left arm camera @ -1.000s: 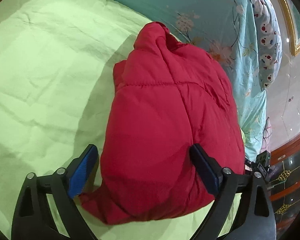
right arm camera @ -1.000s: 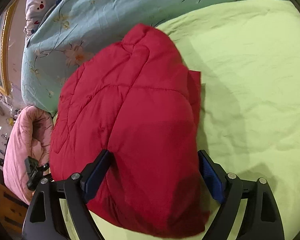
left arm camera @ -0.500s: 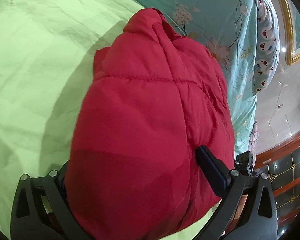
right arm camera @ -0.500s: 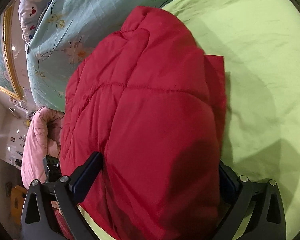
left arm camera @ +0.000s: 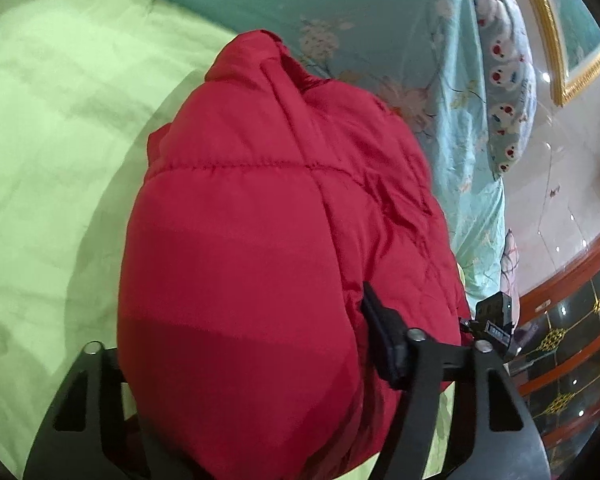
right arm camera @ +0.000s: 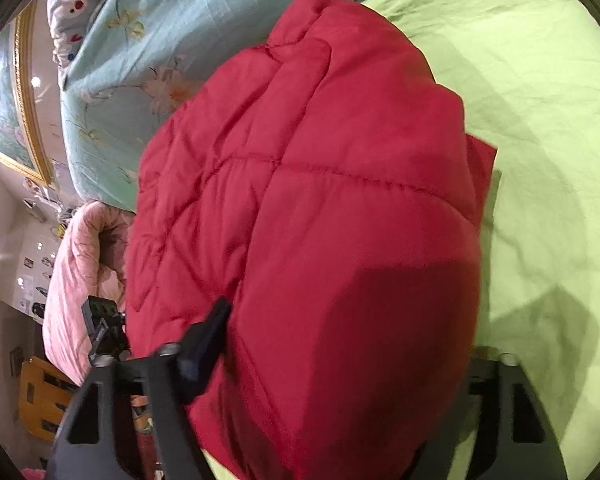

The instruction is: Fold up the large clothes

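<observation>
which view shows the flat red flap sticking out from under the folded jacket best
The right wrist view: the flap lies in plain sight on the green sheet, beside the red jacket. In the left wrist view only a small shadowed corner of it peeks out past the jacket's bulge.

The red jacket [left arm camera: 260,264] is puffy quilted cloth, smooth with a faint sheen and stitched seams. Under it the green sheet [left arm camera: 52,152] is matt cotton-looking fabric, pretty creased. The floral quilt [right arm camera: 148,40] looks soft and matt too. The tongs' arms are matt black plastic, and the picture frame [left arm camera: 556,52] is shiny gilt.
</observation>
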The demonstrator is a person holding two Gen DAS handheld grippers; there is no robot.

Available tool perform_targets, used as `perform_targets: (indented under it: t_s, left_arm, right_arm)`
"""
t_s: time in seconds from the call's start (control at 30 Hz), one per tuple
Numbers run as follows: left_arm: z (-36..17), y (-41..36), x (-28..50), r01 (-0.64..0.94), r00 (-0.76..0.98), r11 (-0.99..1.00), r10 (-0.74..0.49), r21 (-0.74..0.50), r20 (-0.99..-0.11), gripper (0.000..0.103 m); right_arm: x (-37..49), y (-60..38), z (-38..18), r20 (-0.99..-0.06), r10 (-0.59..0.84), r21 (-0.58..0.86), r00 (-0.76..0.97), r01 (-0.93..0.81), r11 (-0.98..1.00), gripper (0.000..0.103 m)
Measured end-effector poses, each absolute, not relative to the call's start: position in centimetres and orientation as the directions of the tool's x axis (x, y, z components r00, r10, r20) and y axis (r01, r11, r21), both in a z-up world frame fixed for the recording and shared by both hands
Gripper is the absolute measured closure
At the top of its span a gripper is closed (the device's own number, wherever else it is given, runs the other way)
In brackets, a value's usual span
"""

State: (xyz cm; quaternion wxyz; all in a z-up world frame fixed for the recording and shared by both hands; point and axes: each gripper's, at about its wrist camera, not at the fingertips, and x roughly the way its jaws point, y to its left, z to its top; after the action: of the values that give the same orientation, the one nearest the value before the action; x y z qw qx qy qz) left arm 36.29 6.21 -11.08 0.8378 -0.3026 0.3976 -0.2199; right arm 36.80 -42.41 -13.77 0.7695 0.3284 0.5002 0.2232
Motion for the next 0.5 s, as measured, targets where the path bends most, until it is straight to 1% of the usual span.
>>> perform_targets:
  t_s: [0.07, 0.1, 0.17, 0.33, 0.5]
  left_arm:
    - [-10.4, 6.2, 35.9, 0.139, 0.594, 0.719, -0.610, -0.681, -0.524, 0.048]
    - [-9.9, 6.3, 35.5, 0.147, 0.598, 0.714, -0.615, -0.685, -0.514, 0.051]
    - [-9.0, 6.5, 34.8, 0.159, 0.604, 0.703, -0.625, -0.693, -0.495, 0.054]
    - [-6.8, 6.9, 30.7, 0.179, 0.606, 0.704, -0.629, -0.687, -0.487, 0.056]
    - [-6.2, 8.1, 23.6, 0.166, 0.598, 0.698, -0.633, -0.696, -0.492, 0.056]
  right_arm:
    - [36.3, -42.3, -13.2, -0.612, 0.677, 0.736, 0.410, -0.018, 0.676, 0.051]
    - [36.2, -42.3, -12.9, -0.607, 0.678, 0.739, 0.413, -0.019, 0.673, 0.053]
    - [35.5, -42.3, -12.0, -0.594, 0.686, 0.749, 0.421, -0.023, 0.662, 0.058]
    - [32.4, -41.2, -9.9, -0.590, 0.701, 0.748, 0.400, -0.055, 0.661, 0.061]
    - [27.1, -40.2, -9.0, -0.580, 0.722, 0.760, 0.376, -0.067, 0.646, 0.061]
